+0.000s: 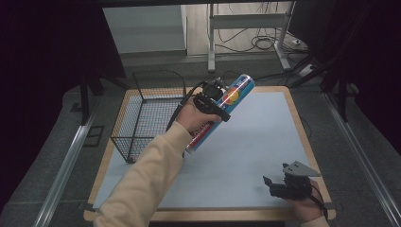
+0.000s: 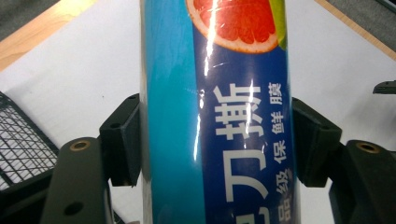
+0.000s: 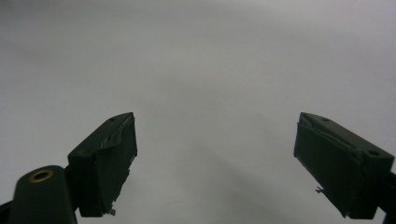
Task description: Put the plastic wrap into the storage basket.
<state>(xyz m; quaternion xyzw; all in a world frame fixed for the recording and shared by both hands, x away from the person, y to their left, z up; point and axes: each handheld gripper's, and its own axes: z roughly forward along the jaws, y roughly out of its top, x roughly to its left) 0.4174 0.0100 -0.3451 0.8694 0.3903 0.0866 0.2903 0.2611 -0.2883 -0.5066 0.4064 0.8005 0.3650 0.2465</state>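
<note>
Your left gripper (image 2: 215, 144) has its jaws pinching the blue roll (image 2: 217, 116) from both sides, the pads flat against its glossy wrap. The roll runs up between the jaws, with a grapefruit picture near its top and white lettering down its side. In the high view your left gripper (image 1: 213, 100) holds the roll (image 1: 222, 111) tilted, its upper end leaning away from you and to the right, its lower end near your sleeve (image 1: 151, 179). The roll is up off the mat (image 1: 255, 142), over its left part, just beside the wire basket (image 1: 142, 118) that stands at the mat's left edge.

Your right gripper (image 3: 215, 168) has its jaws spread wide with nothing between them, just bare mat (image 3: 210, 70) ahead. In the high view your right gripper (image 1: 274, 184) sits low at the mat's near right corner, well apart from the roll.
</note>
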